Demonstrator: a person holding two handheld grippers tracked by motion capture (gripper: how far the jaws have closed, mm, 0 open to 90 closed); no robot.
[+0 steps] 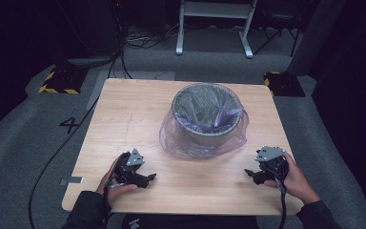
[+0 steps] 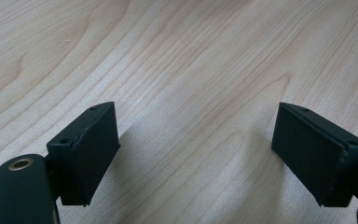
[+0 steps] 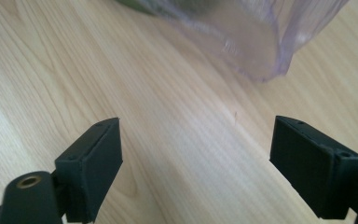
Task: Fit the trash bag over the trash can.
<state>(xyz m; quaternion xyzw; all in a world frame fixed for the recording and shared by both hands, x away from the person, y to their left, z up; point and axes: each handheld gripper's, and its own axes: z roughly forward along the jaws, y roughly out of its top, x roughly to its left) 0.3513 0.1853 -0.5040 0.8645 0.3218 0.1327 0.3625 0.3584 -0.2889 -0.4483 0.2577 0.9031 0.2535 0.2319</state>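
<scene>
Two grippers sit near the front edge of the wooden table (image 1: 124, 109) in the high view: the left gripper (image 1: 148, 178) and the right gripper (image 1: 249, 174), each held in a hand. Between and beyond them stands a grey bin (image 1: 207, 119) lined with a thin purple bag (image 1: 171, 136), apparently draped over its rim.

Left gripper view: jaws wide apart over bare wood.

Right gripper view: jaws likewise spread, empty, the bag's (image 3: 242, 32) edge just ahead.
</scene>
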